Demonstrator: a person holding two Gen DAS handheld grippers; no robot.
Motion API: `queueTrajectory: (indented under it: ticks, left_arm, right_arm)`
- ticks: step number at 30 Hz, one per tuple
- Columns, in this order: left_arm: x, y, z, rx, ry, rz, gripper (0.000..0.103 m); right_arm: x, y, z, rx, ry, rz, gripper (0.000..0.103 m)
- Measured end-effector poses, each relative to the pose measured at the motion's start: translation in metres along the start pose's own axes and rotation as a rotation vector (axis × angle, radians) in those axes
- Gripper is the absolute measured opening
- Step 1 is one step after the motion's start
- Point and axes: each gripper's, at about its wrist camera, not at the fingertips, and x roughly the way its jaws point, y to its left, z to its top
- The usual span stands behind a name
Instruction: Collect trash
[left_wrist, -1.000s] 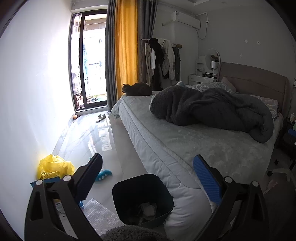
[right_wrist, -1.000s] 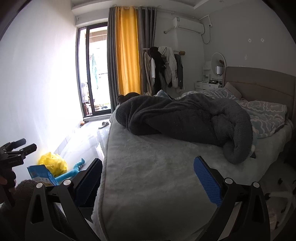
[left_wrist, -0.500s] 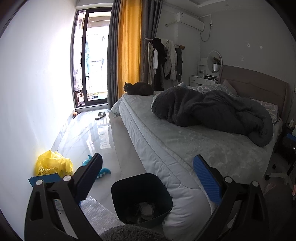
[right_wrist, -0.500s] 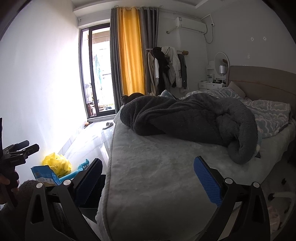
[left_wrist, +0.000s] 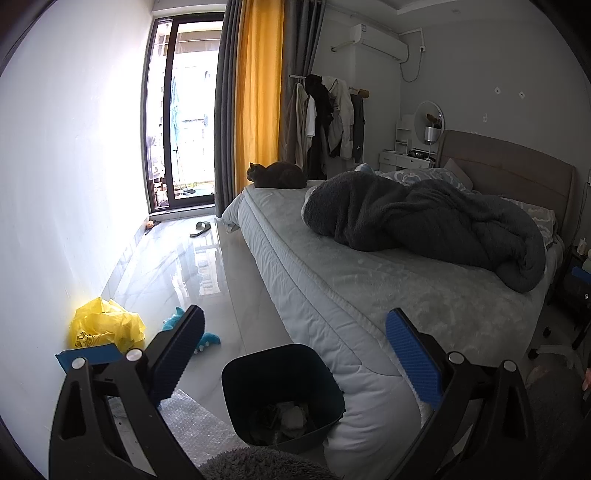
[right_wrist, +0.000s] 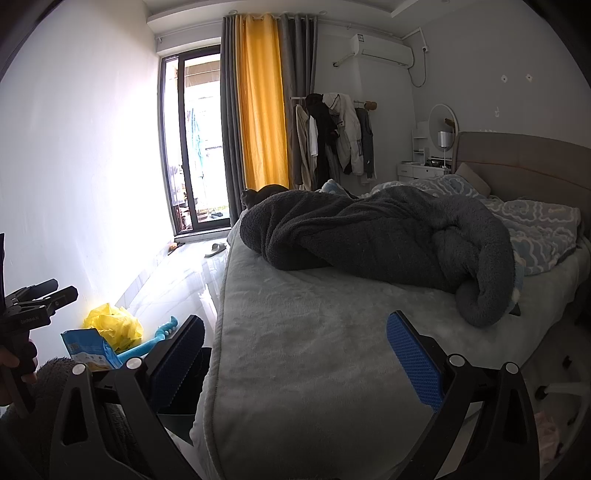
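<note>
Hovering with fingers spread wide and nothing between them: left gripper (left_wrist: 293, 350) over the floor beside the bed, right gripper (right_wrist: 295, 354) above the mattress corner. Directly ahead of the left fingers, at 6 o'clock in that view, the dark trash bin (left_wrist: 282, 391) pressed against the bed (left_wrist: 332, 288), with crumpled scraps already at the bottom. Out toward 8 o'clock, by the wall, the likely trash yet to be gathered: a yellow plastic bag (left_wrist: 105, 326), a blue snack packet (right_wrist: 88, 349) just in front of it, and a sheet of bubble wrap (left_wrist: 195, 424) flat on the floor beside the bin.

Risks, judged from here: mistaking the teal dinosaur toy (left_wrist: 192, 334), just beside the bag, for rubbish; pinching only a thin fold of bag or wrap, so that it slips free or spills whatever is inside; knocking the light bin over with a finger on the way down.

Farther out, a slipper (left_wrist: 200, 229) on the glossy floor near the balcony door at 11 o'clock, a cat (left_wrist: 277, 175) curled at the far bed corner at 12, a rumpled grey blanket (left_wrist: 424, 225) at 2. No obstacle between left fingers and bag apart from the toy; bed edge blocking the right fingers' way to the floor.
</note>
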Motion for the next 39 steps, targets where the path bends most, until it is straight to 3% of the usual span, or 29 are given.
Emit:
queueTrajectory:
  ticks: [39]
  left_arm:
    - [0.0005,-0.0013,-0.0021,-0.002,-0.002,-0.002,0.100]
  right_arm:
    - [-0.0001,-0.0011,0.0012,-0.003,0.000,0.001,0.100]
